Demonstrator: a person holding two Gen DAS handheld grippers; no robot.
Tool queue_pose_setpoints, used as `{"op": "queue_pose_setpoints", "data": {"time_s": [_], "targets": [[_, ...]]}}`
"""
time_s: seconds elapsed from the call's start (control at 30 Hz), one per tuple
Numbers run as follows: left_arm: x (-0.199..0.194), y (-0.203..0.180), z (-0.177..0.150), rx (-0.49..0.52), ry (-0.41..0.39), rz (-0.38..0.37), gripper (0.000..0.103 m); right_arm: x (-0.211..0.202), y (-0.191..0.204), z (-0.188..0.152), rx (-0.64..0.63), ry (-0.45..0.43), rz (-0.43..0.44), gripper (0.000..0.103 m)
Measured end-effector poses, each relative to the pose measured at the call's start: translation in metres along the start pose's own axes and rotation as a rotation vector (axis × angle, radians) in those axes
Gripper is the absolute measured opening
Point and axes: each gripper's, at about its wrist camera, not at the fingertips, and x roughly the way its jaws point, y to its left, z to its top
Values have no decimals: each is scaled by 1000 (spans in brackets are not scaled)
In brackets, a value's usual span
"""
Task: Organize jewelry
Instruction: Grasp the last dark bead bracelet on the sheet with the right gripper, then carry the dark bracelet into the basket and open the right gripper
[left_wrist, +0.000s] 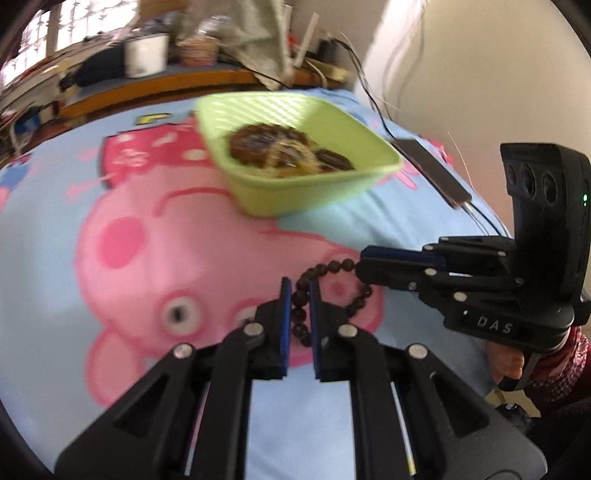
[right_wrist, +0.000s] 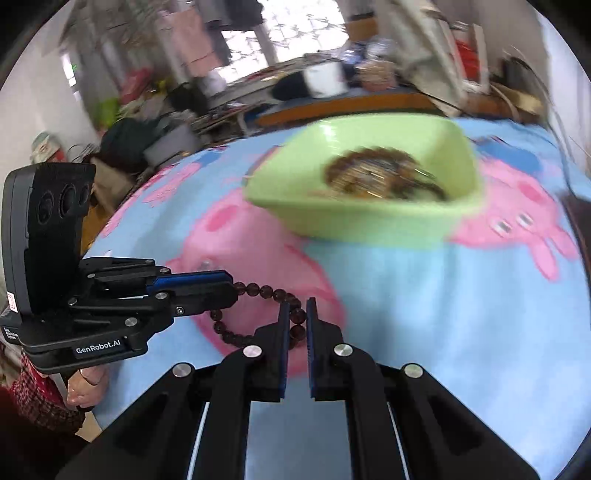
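One soft blue blanket with pink cartoon pigs (left_wrist: 192, 258) covers the surface. On it sits one square pale-green plastic tub (left_wrist: 295, 155) heaped with blurred brown and gold jewelry (left_wrist: 280, 151). My left gripper (left_wrist: 297, 291) and right gripper (right_wrist: 296, 312) each pinch one dark round-bead bracelet (right_wrist: 266, 291) between them, nearer me than the tub.

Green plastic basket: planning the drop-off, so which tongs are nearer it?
Neither clearly: left tongs and right tongs both grip the dark beaded bracelet, short of the green plastic basket.
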Motion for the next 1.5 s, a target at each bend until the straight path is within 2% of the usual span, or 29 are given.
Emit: {"op": "queue_pose_setpoints", "data": {"time_s": [0.1, 0.17, 0.2, 0.23, 0.4, 0.47, 0.53, 0.57, 0.6, 0.63, 0.73, 0.83, 0.97, 1.1, 1.23, 1.27, 1.3, 1.33, 1.37, 1.43, 1.5], "targets": [[16, -5, 0, 0, 39, 30, 10, -8, -18, -10, 56, -10, 12, 0], [12, -3, 1, -16, 35, 21, 26, -18, -27, -15, 82, -27, 16, 1], [7, -2, 2, -23, 21, 23, 30, -24, -30, -16, 79, -42, 17, 9], [1, -1, 2, -24, 7, 28, 33, -26, -30, -18, 74, -48, 17, 9], [-6, -4, 2, -9, 7, 24, 33, -24, -22, -14, 9, -38, -9, 9], [0, -11, 0, 29, 24, 56, 33, -18, -16, -12, -25, -21, -29, 9], [9, -15, -5, 61, 58, 92, 31, -10, -11, -12, -48, 4, -36, 5], [12, -16, -7, 67, 61, 98, 24, -8, -10, -13, -63, 3, -50, 0], [11, -17, -9, 77, 46, 95, 18, -6, -8, -13, -83, 1, -67, 0], [10, -16, -9, 77, 47, 75, 8, -6, -9, -12, -78, 7, -40, 0], [9, -15, -2, 72, 53, 50, 8, -9, -16, -8, -24, 18, 34, 0], [-4, -14, 15, 57, 19, -4, 8, -27, -18, 1, 20, -21, 115, 0], [-26, -18, 47, 76, -68, -43, 8, -58, -20, 30, 23, -135, 139, 0], [-28, -14, 92, 79, -133, -29, 8, -66, -35, 70, 31, -220, 92, 0], [0, -5, 133, 60, -133, 8, 8, -46, -58, 109, 45, -236, 43, 0], [5, -3, 140, 57, -141, 23, 11, -36, -65, 119, 55, -240, 43, 0], [15, 1, 150, 51, -149, 52, 19, -28, -71, 124, 62, -238, 38, 0], [26, 5, 158, 49, -149, 88, 47, -14, -80, 132, 82, -226, 25, 0], [36, 11, 163, 41, -150, 144, 56, -8, -87, 132, 105, -218, 11, 0], [43, 19, 166, 19, -151, 215, 56, -9, -100, 130, 176, -240, 20, 2], [32, 24, 161, -4, -186, 187, 56, -22, -103, 118, 207, -297, 52, 6]]}}
